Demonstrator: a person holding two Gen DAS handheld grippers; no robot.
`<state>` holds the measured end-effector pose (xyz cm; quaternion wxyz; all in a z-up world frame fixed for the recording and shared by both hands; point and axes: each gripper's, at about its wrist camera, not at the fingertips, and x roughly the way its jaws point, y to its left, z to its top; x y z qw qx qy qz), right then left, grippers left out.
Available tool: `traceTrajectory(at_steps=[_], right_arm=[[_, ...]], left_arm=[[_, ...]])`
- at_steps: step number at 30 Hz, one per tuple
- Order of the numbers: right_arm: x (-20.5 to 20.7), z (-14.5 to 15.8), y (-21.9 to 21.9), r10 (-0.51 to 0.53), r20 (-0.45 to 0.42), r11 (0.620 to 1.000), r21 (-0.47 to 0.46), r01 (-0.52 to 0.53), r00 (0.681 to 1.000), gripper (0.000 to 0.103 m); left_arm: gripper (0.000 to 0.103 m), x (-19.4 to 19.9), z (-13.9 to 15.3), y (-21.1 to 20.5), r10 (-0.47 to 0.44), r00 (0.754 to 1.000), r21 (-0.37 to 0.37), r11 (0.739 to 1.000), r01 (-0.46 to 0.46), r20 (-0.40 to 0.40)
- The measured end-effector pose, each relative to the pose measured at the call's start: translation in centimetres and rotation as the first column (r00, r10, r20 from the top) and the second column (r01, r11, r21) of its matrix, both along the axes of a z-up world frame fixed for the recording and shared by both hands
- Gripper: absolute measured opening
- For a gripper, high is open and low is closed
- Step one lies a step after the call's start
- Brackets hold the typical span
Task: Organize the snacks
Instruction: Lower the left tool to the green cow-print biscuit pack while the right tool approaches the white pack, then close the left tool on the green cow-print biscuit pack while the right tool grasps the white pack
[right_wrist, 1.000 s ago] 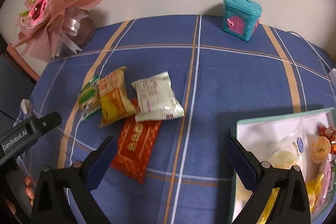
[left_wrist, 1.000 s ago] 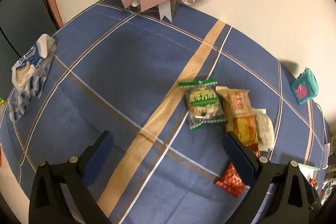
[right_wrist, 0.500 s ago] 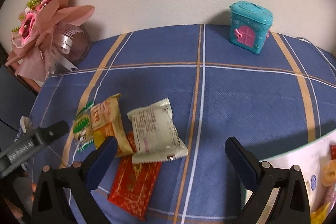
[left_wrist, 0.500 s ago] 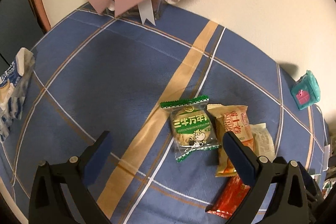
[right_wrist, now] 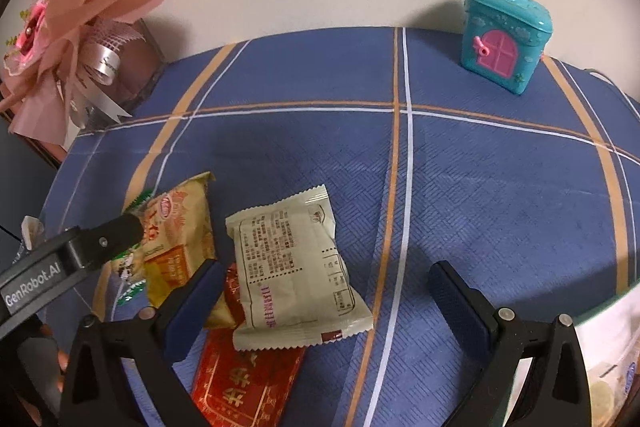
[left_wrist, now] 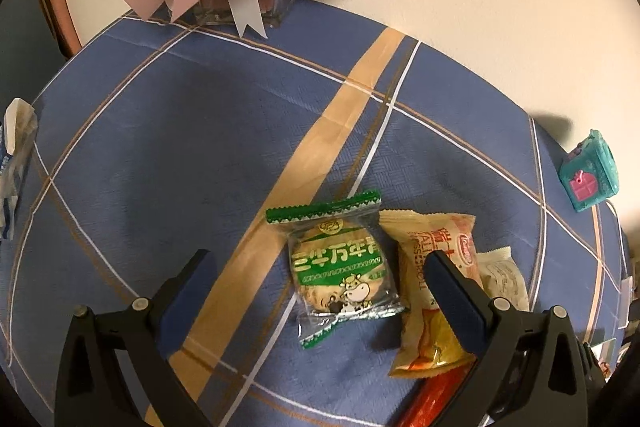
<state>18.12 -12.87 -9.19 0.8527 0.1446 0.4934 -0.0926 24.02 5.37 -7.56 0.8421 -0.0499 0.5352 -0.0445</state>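
Left gripper spread wide, empty, straddling green cookie packet at table centre for pickup; right gripper also spread, empty, over white packet, tray at 4 o'clock.

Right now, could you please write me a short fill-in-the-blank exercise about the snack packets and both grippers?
1. The left gripper has its fingers spread around the ____-edged biscuit packet.
2. The white packet lies partly on top of the ____ packet.
3. The right gripper holds ____.
4. The teal toy house has a ____ door.

Missing words: green; red; nothing; pink
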Motion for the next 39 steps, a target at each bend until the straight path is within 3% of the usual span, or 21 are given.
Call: traceTrajectory(at_steps=[14, 24, 32, 36, 39], right_arm=[[0.4, -0.6, 1.6, 0.03, -0.019, 0.997, -0.076, -0.031, 0.999, 0.103], [-0.1, -0.3, 0.5, -0.009, -0.005, 0.998, -0.07, 0.009, 1.0, 0.091], [-0.3, -0.1, -0.3, -0.025, 0.009, 0.997, -0.067, 0.026, 1.0, 0.081], [-0.4, 0.2, -0.3, -0.027, 0.015, 0.997, -0.067, 0.028, 1.0, 0.071], [-0.5, 0.2, -0.3, -0.028, 0.02, 0.998, -0.062, 0.03, 0.999, 0.071]], left_arm=[[0.103, 0.8, -1.8, 0.3, 0.036, 0.999, 0.046, 0.998, -0.035, -0.011], [0.101, 1.1, -2.4, 0.5, 0.045, 0.999, 0.04, 0.998, -0.044, -0.015], [0.077, 0.7, -2.0, 0.8, 0.046, 0.999, 0.081, 0.996, -0.046, 0.009], [0.053, 0.6, -1.6, 1.1, 0.052, 0.998, 0.099, 0.994, -0.054, 0.022], [0.052, 0.6, -1.5, 1.3, 0.055, 0.998, 0.086, 0.995, -0.057, 0.023]])
